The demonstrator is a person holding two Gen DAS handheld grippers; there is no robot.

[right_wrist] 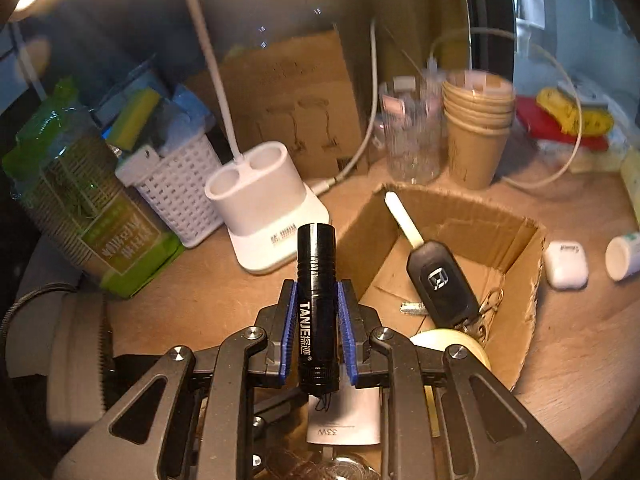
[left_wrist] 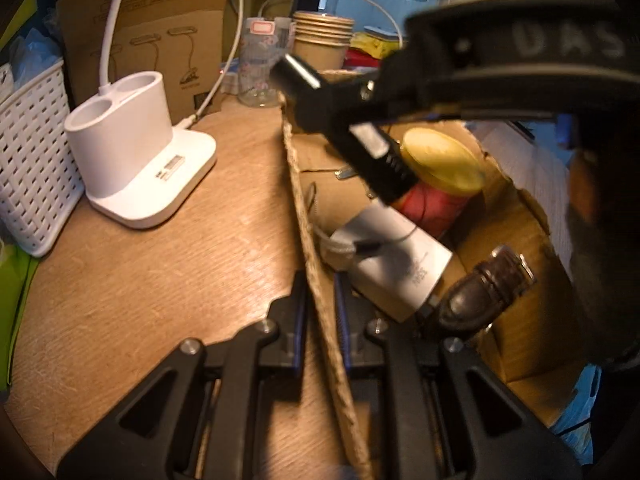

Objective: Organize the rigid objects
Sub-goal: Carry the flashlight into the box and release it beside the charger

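My right gripper (right_wrist: 317, 286) is shut on a black flashlight (right_wrist: 316, 304) that stands upright between its blue pads. In the left wrist view the flashlight (left_wrist: 390, 174) hangs tilted over the open cardboard box (left_wrist: 304, 208). My left gripper (left_wrist: 319, 288) is shut on the box's left wall, one finger outside and one inside. In the box lie a silver charger (left_wrist: 400, 264), a brown leather watch (left_wrist: 488, 284), a red can with a yellow lid (left_wrist: 440, 160), a black car key (right_wrist: 440, 280) and a roll of tape (right_wrist: 448, 340).
A white lamp base with two cups (left_wrist: 132, 152) and a white lattice basket (left_wrist: 32, 160) stand left of the box. Stacked paper cups (left_wrist: 320, 40) and a glass jar (left_wrist: 260, 72) sit behind it. A white earbud case (right_wrist: 568, 264) and a small white bottle (right_wrist: 624, 256) lie to its right.
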